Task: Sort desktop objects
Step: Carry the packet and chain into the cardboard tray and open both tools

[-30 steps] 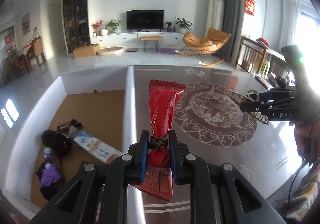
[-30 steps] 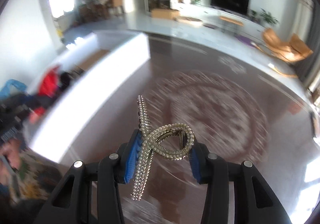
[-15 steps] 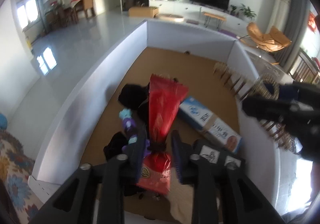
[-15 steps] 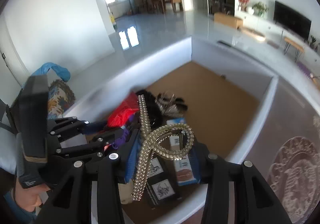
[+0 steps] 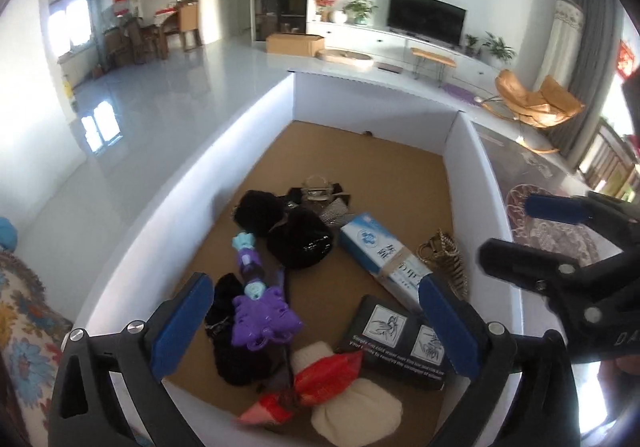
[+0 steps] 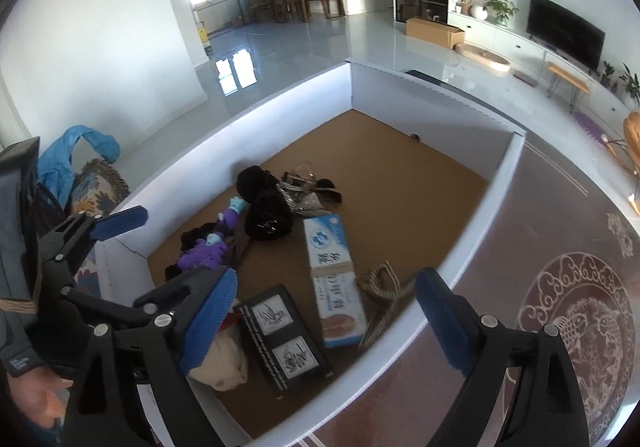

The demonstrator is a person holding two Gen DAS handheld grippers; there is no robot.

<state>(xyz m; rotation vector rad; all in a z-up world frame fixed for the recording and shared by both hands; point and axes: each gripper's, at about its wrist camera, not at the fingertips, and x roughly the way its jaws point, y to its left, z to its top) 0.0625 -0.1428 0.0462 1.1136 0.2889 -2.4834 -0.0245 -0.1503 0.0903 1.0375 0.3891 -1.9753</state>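
Note:
A white box (image 5: pixel 224 167) with a brown floor holds the sorted things. The red snack packet (image 5: pixel 316 379) lies at its near edge, on a cream pouch (image 5: pixel 356 407). The pearl hair clip (image 5: pixel 444 259) lies by the right wall, also seen in the right wrist view (image 6: pixel 384 287). My left gripper (image 5: pixel 316 323) is open and empty above the box. My right gripper (image 6: pixel 332 315) is open and empty above the box's right wall (image 6: pixel 492 207).
In the box lie a blue-white carton (image 5: pixel 380 255), a black box with white pictures (image 5: pixel 396 339), a purple toy (image 5: pixel 260 311) and black fluffy items (image 5: pixel 280 227). A dark table with a round pattern (image 6: pixel 580 327) lies right of the box.
Both grippers swung left from over the table to over the box. The left one let go of the red packet and the right one let go of the pearl clip; both lie in the box.

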